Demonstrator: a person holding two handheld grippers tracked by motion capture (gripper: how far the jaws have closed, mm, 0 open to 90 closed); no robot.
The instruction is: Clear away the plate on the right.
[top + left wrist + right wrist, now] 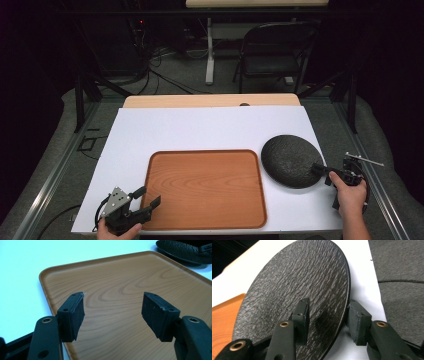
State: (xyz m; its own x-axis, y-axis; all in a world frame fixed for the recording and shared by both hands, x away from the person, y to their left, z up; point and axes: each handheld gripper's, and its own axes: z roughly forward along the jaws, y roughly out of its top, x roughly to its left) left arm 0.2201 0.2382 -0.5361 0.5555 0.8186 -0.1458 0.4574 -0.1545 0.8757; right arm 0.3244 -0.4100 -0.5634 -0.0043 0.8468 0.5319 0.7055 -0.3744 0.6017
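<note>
Lab-style recording room, dark surround, folding chair (278,50), floor cables (165,75), white-covered table (210,127), metal frame rails (50,175)

Round black plate (294,282) w/ rough, bark-like matt texture, prob. stoneware or slate-look; rectangular brown tray (205,187) w/ smooth wood-grain finish, slight sheen; flat white sheet (200,130) on table looks matt, paper-like; black gripper pads (77,312) look like matt rubbery foam

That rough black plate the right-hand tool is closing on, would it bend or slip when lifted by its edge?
The black plate looks stiff: its thin rim holds a clean round line. Its coarse, ridged surface should give the right gripper some hold, though the jaws straddle only the rim, so it may tilt. It is probably breakable if dropped.
</note>
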